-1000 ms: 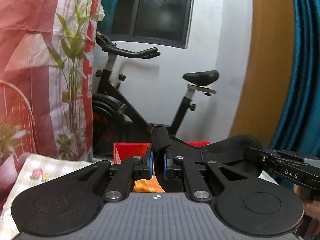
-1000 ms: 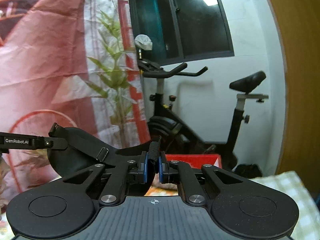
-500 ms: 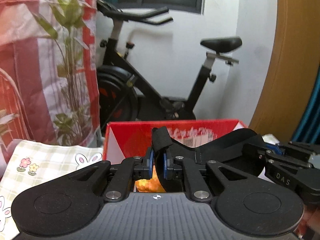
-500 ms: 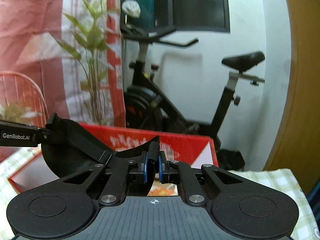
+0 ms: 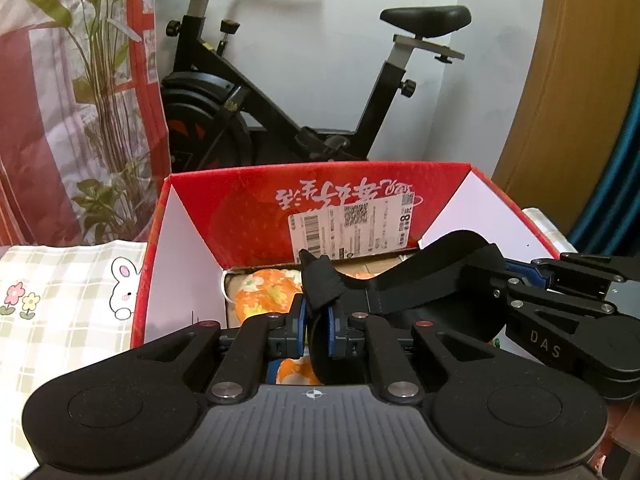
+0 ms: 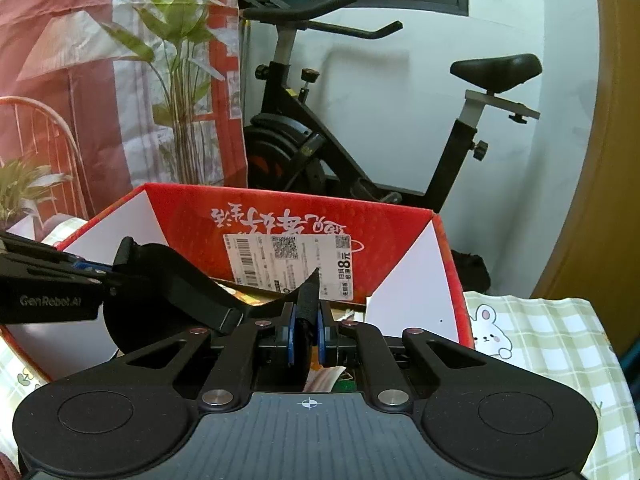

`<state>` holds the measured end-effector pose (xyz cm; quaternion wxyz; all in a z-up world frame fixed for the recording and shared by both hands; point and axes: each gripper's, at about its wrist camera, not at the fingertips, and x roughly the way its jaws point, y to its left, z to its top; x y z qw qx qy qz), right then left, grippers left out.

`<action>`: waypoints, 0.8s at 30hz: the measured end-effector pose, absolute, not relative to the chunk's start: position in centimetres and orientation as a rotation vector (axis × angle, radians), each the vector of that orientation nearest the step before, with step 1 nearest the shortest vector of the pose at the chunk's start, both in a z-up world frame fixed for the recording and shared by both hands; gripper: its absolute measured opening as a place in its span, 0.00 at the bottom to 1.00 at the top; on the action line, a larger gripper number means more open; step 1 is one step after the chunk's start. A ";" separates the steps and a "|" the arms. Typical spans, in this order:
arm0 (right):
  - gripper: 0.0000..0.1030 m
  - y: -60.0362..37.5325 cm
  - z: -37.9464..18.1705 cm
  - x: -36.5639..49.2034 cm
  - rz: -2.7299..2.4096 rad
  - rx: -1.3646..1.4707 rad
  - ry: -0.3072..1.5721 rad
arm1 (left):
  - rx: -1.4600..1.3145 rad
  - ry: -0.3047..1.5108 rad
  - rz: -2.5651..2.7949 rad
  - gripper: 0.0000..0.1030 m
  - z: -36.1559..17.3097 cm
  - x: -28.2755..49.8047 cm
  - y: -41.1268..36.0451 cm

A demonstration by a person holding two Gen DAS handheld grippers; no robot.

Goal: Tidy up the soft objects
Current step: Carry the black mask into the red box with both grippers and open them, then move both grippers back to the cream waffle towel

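Since a second ago both my grippers have tipped down, so the red box that barely showed before now fills the middle of each view. In the left wrist view my left gripper (image 5: 316,322) has its blue pads pinched shut on one end of the black strap (image 5: 436,276), which stretches right to the right gripper (image 5: 520,276), marked "DAS". The strap hangs over the open red box (image 5: 240,208); inside lies an orange floral cloth (image 5: 264,292), and a white shipping label (image 5: 352,228) with barcode, QR code and a large "8" is stuck upside down on the far wall under white brush lettering I can't read. In the right wrist view my right gripper (image 6: 306,330) is clamped shut on the strap's (image 6: 188,300) other end; the left gripper's (image 6: 86,270) side reads "GenRobot.AI". A bunny-print checked cloth (image 6: 540,340) lies beside the box (image 6: 192,208).
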<state>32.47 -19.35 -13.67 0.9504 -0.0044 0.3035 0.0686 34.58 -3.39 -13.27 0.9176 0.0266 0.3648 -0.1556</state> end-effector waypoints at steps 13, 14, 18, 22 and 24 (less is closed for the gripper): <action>0.56 -20.4 -11.3 27.7 0.091 -0.015 0.536 | 0.036 0.675 -0.313 0.79 -9.4 30.8 -0.9; 0.56 -20.4 -11.1 27.2 0.100 -0.010 0.531 | 0.036 0.670 -0.318 0.79 -9.2 30.1 -0.8; 0.56 -20.3 -10.4 24.0 0.137 0.020 0.510 | 0.022 0.647 -0.335 0.79 -8.5 26.5 0.0; 0.56 -20.7 -9.9 20.4 0.177 0.072 0.501 | -0.004 0.635 -0.353 0.79 -8.4 22.6 1.0; 0.56 -21.0 -9.9 18.3 0.200 0.090 0.502 | 0.004 0.636 -0.363 0.79 -8.9 20.3 1.3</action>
